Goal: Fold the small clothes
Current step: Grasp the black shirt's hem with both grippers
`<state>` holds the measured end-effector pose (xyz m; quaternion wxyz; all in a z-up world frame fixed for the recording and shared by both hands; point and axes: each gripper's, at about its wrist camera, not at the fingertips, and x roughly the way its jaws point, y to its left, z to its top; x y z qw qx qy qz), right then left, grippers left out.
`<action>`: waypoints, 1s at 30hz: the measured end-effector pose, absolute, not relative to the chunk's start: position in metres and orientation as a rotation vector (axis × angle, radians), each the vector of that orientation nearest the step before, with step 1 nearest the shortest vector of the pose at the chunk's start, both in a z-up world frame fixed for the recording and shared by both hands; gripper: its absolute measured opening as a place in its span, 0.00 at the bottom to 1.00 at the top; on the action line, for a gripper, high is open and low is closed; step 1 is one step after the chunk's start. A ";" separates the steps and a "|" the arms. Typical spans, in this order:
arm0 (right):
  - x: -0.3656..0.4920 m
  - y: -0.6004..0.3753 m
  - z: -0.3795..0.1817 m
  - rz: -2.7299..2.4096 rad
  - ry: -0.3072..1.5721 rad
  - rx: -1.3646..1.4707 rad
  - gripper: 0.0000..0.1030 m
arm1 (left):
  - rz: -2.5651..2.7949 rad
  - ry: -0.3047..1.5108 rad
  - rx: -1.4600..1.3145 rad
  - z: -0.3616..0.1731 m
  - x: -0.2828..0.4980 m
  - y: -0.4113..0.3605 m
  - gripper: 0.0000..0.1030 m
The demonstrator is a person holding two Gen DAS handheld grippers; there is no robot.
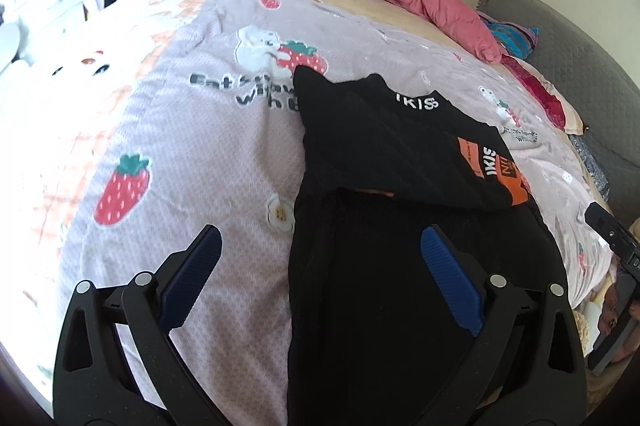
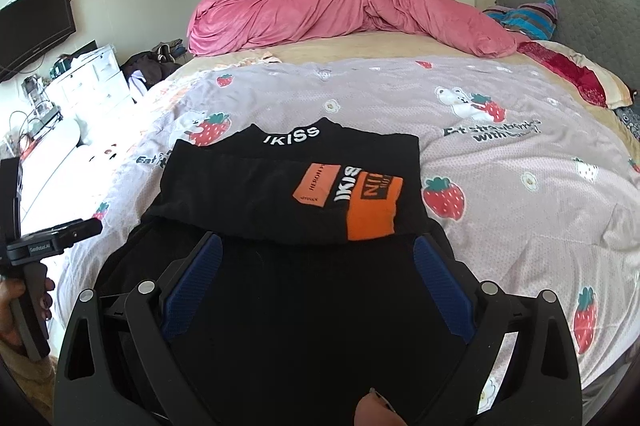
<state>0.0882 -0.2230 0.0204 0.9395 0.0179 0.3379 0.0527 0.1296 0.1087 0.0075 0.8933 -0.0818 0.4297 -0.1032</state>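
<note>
A black shirt with white "IKISS" lettering and orange patches lies partly folded on the strawberry-print bedspread. Its upper part is folded down over the lower black part. My left gripper is open and empty, above the shirt's left edge, one finger over the bedspread and one over the black cloth. In the right wrist view the shirt lies straight ahead. My right gripper is open and empty above the lower black part, just short of the fold edge.
A crumpled pink duvet lies at the far side of the bed. A grey headboard and pillows are at the right. White drawers and a TV stand left. The other gripper's handle shows at the left edge.
</note>
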 end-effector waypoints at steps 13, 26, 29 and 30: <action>0.072 -0.246 0.007 0.091 0.733 0.057 0.93 | -0.188 0.889 -0.055 -0.012 0.097 0.093 0.91; 0.054 -0.265 -0.002 0.081 0.770 0.055 0.93 | -0.195 0.968 -0.040 -0.042 0.069 0.081 0.91; 0.049 -0.270 -0.007 0.078 0.782 0.055 0.93 | -0.209 0.977 -0.061 -0.045 0.064 0.084 0.91; 0.048 -0.271 -0.008 0.076 0.786 0.055 0.93 | -0.221 0.979 -0.076 -0.046 0.062 0.086 0.91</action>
